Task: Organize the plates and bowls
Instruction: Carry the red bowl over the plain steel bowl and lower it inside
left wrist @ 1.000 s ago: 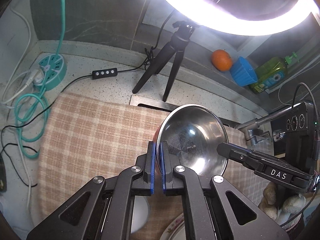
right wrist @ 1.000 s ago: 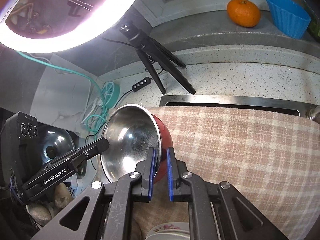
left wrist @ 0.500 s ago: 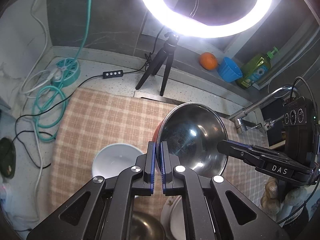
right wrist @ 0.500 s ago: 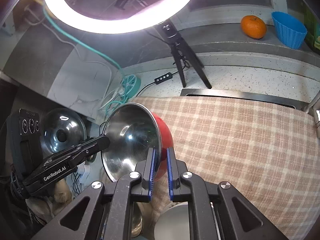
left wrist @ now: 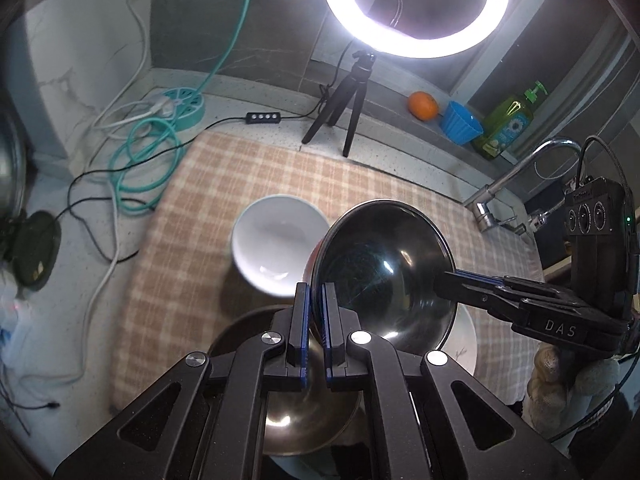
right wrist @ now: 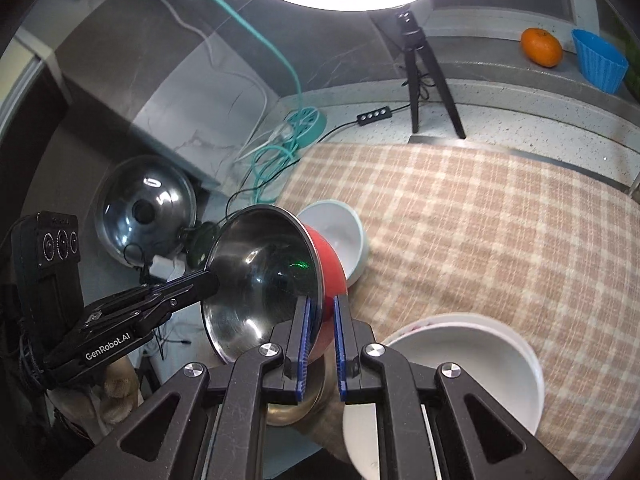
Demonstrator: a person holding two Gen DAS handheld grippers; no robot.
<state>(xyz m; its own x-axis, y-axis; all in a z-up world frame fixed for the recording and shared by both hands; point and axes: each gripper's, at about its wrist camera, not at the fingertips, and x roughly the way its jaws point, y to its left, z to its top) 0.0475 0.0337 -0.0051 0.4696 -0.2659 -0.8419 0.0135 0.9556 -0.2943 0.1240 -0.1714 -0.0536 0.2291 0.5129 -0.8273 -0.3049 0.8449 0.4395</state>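
The steel-lined red bowl [left wrist: 384, 272] was held tilted above the checked cloth [left wrist: 224, 184], its mouth turned back toward the cameras and its red base toward the white bowl [left wrist: 280, 240] just beyond. Being round, it had no long axis to speak of. Its rim was clamped from opposite sides: the left gripper [left wrist: 314, 320] was closed on the near edge, the right gripper [right wrist: 320, 332] likewise. The carrying step was judged to be in hand. Levelling and lowering into a matching bowl, perhaps the brass-toned bowl [left wrist: 304, 420] below, would be called for next.
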